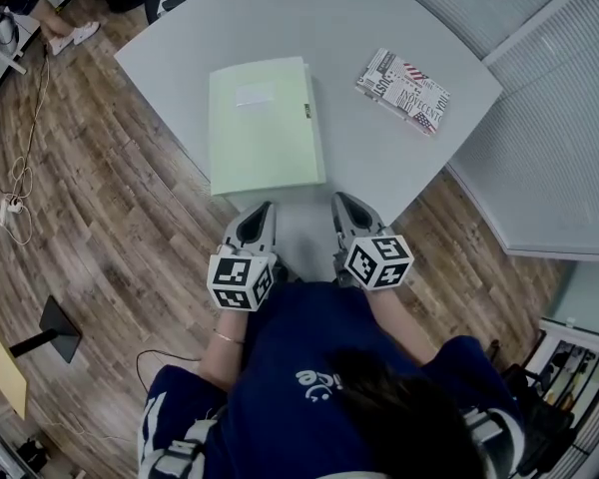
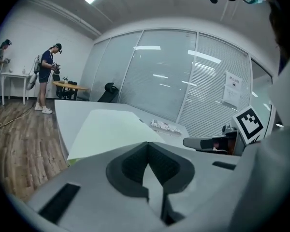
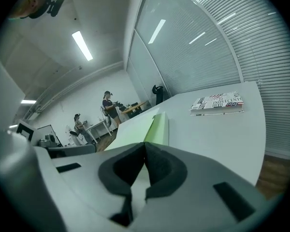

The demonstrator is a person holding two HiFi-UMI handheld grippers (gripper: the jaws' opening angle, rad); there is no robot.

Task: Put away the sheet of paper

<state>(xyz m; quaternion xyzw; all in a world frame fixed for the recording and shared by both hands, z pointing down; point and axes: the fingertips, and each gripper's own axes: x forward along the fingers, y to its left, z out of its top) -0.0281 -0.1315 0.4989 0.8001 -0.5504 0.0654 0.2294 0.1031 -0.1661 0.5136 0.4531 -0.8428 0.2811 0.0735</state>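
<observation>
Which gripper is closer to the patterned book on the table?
Right. The right gripper hovers toward the person from the book; the left gripper is farther left, by the green folder's near edge.

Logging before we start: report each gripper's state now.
Left gripper: closed, holding nothing.
Right gripper: closed, holding nothing.

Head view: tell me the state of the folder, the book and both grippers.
Folder: closed, lying flat on the table.
Book: closed, lying flat, apart from the folder.
Left gripper: shut, empty.
Right gripper: shut, empty.
</observation>
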